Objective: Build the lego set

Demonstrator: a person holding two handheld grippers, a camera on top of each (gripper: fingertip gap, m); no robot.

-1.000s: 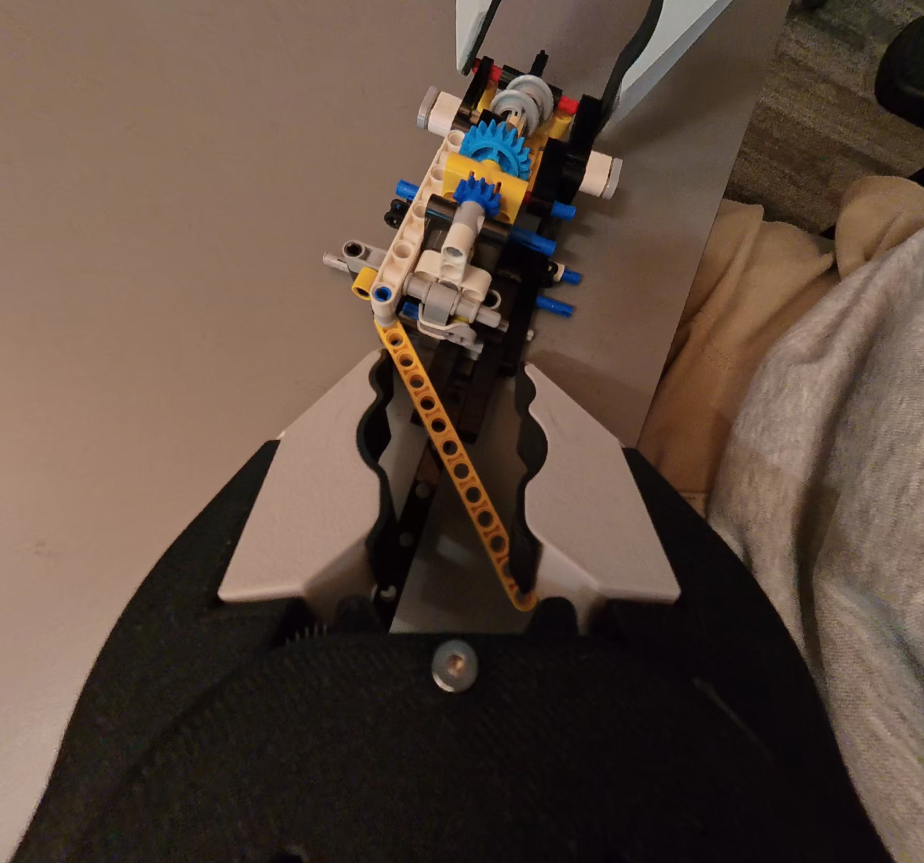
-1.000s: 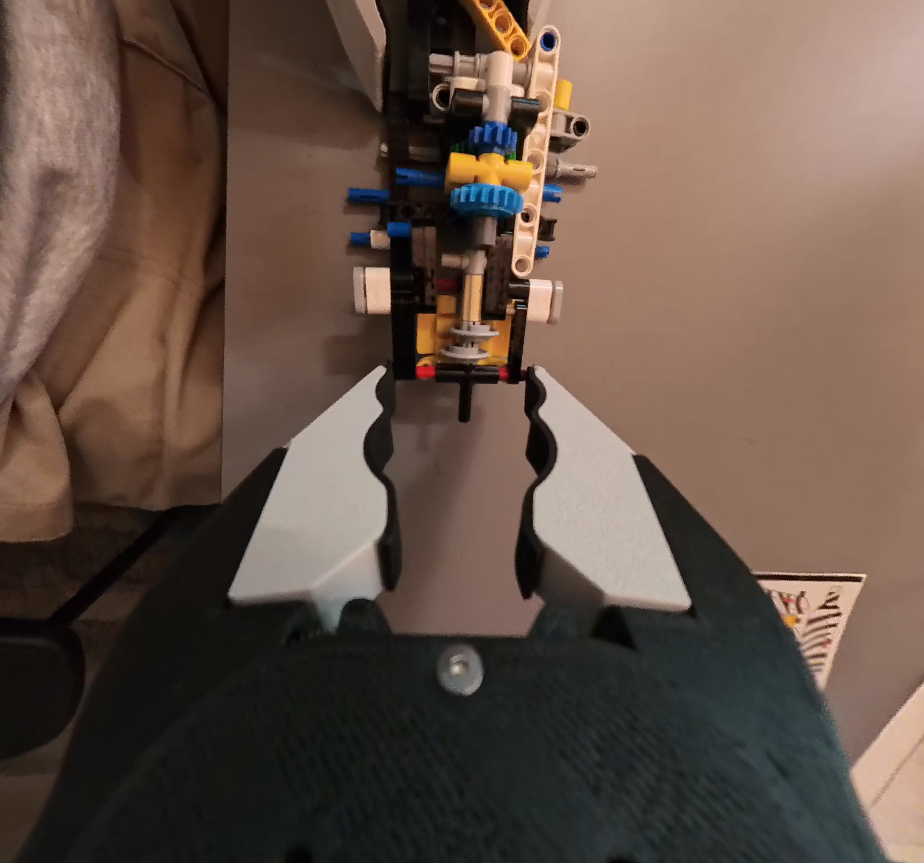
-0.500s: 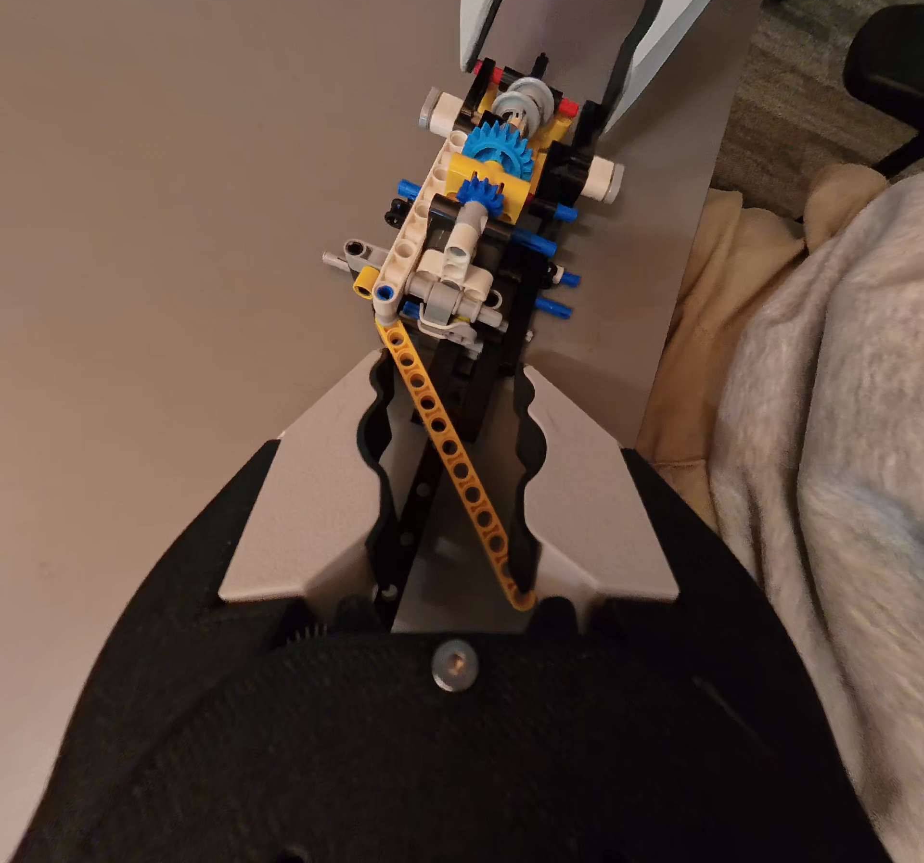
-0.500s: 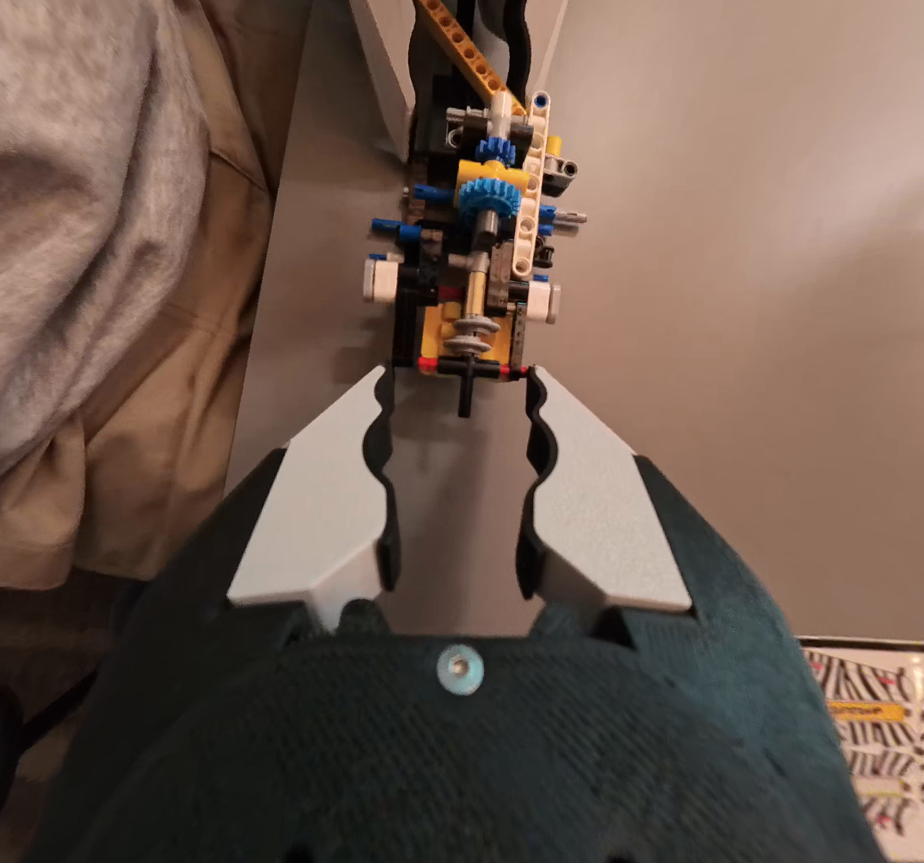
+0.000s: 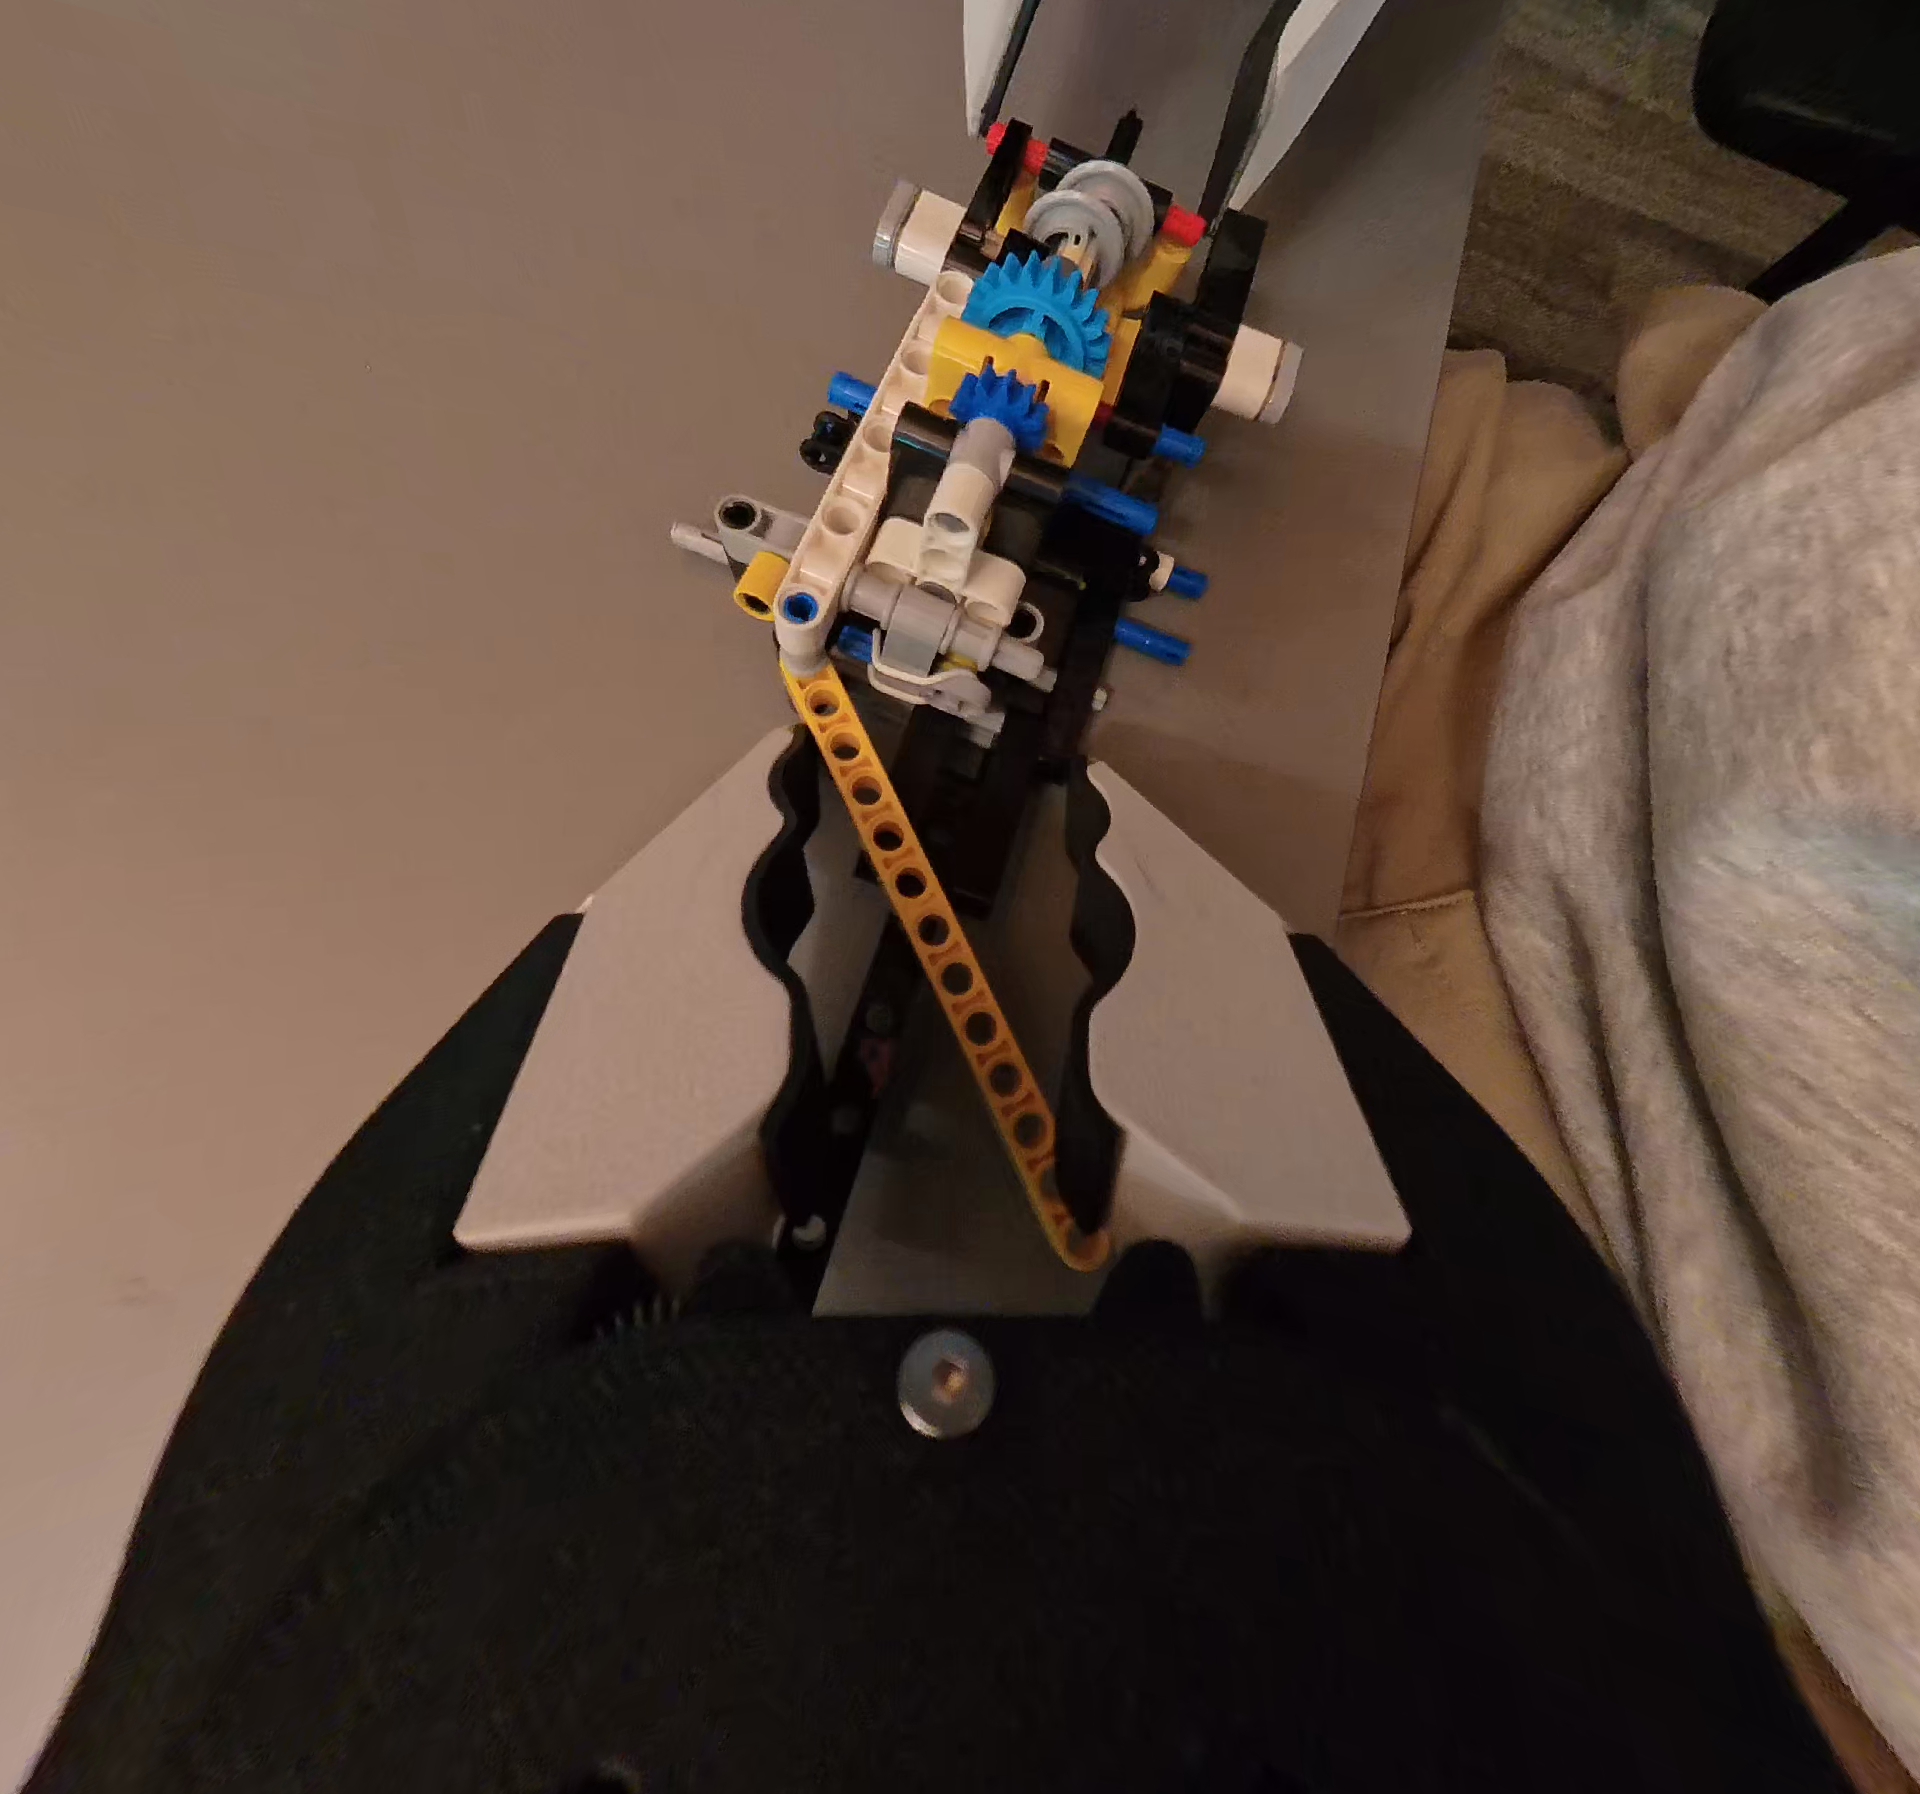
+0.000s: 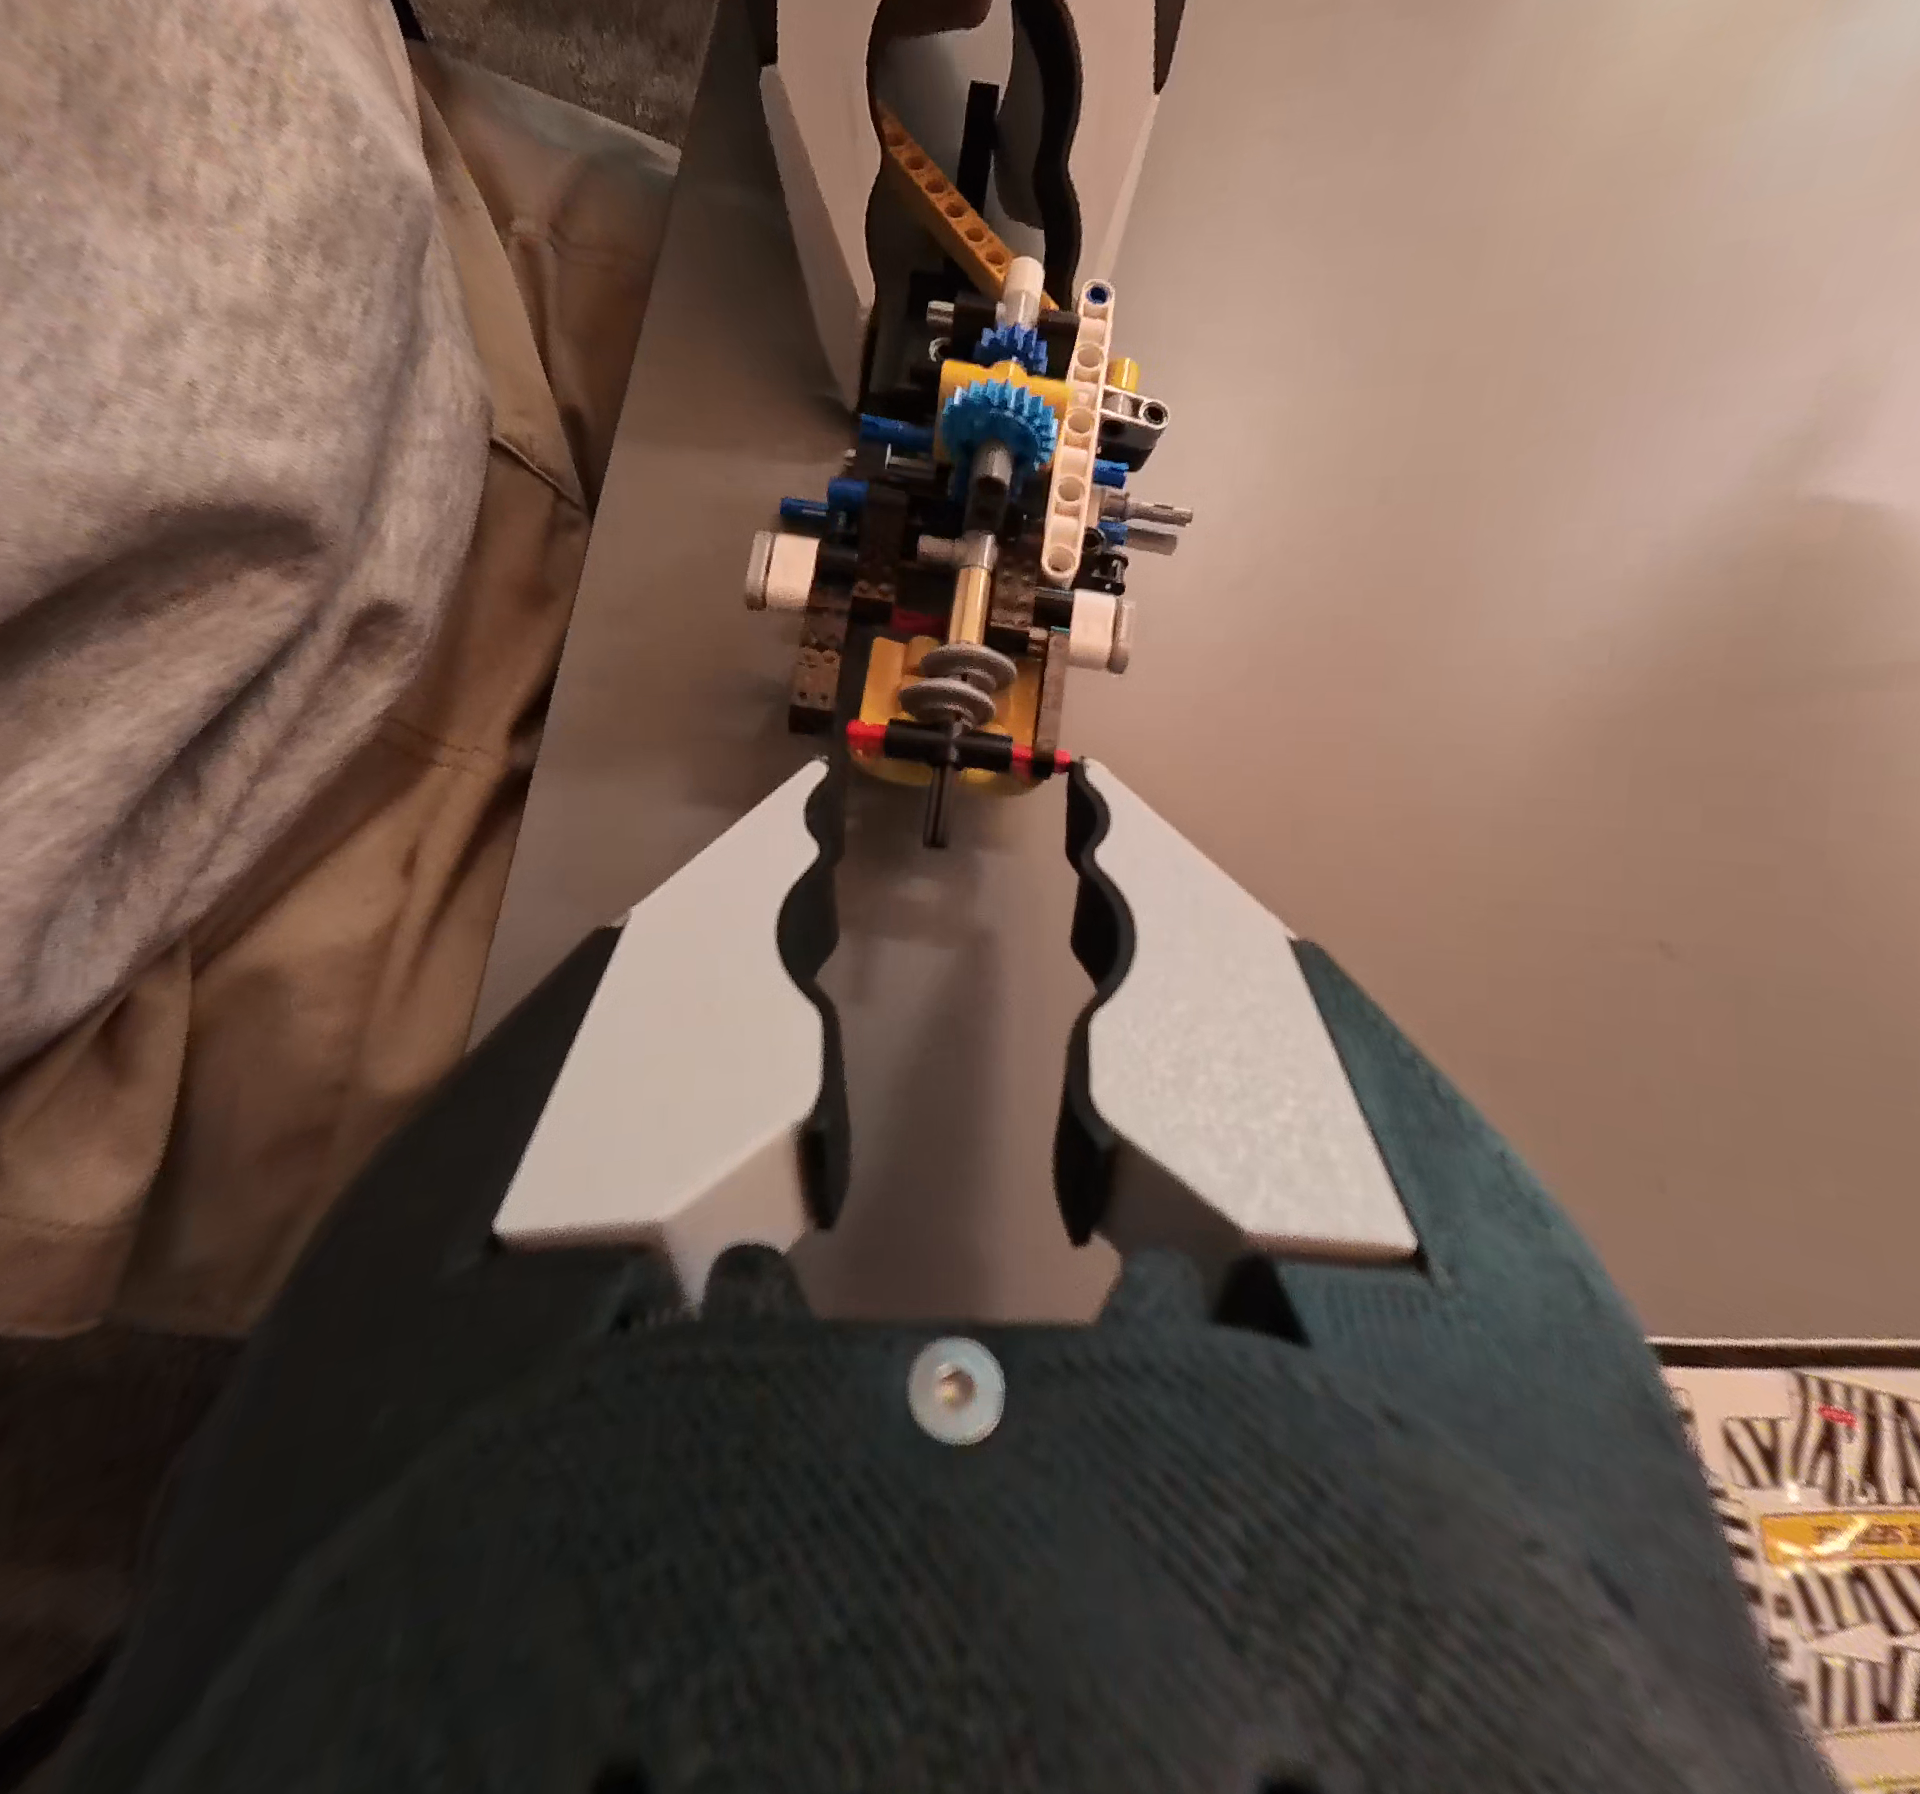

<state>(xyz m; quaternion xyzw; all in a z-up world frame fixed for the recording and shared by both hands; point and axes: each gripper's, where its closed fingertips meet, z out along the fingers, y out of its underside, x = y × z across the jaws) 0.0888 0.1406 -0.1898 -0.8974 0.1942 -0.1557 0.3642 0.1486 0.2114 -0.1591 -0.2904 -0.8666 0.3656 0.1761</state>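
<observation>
**Claws at both ends of the lego model**

The left claw (image 5: 940, 768) is spread around the lego model (image 5: 1023, 456) and its yellow beam (image 5: 925, 923). The model's long axis runs straight to the right claw (image 6: 945, 773), spread, tips touching the red-pinned end. Tabletop (image 5: 416, 394) beneath.

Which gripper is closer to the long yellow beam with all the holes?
Left. The yellow beam runs between the left gripper's fingers. The right gripper is at the model's other end, by the red pins, far from the beam.
</observation>
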